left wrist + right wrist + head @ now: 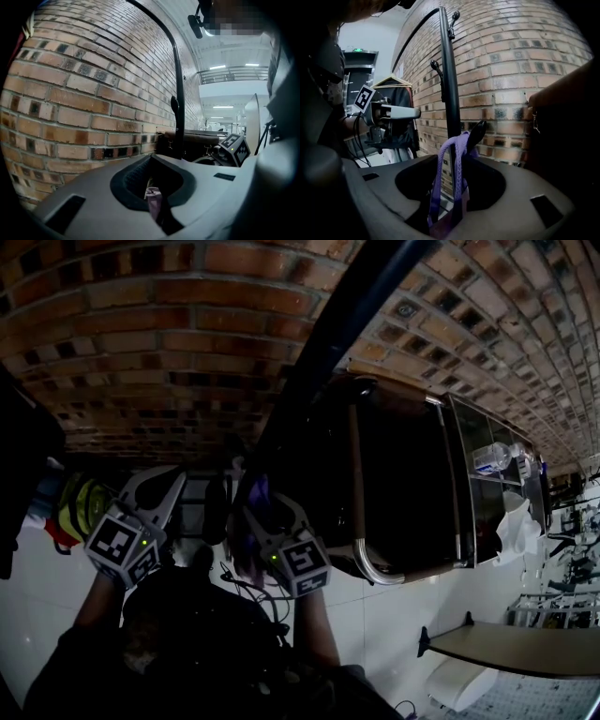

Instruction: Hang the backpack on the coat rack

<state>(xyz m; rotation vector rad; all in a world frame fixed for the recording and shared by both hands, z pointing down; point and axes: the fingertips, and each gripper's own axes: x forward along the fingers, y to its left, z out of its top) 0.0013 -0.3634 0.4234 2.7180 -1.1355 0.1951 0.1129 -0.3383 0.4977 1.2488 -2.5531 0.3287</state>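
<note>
Standing apart, the jaws of the right gripper leave the backpack's purple loop free as it runs up between them. The loop is draped over a low black hook on the coat rack, a slim black pole with more hooks higher up. The backpack's body is lost in shadow below the grippers. Off to the right gripper's left, the left gripper is held at about the same height, its jaws pressed together on a pale lilac strap end. Behind the rack is a red brick wall. A dark wooden cabinet stands against that wall, to the right of the rack.
</note>
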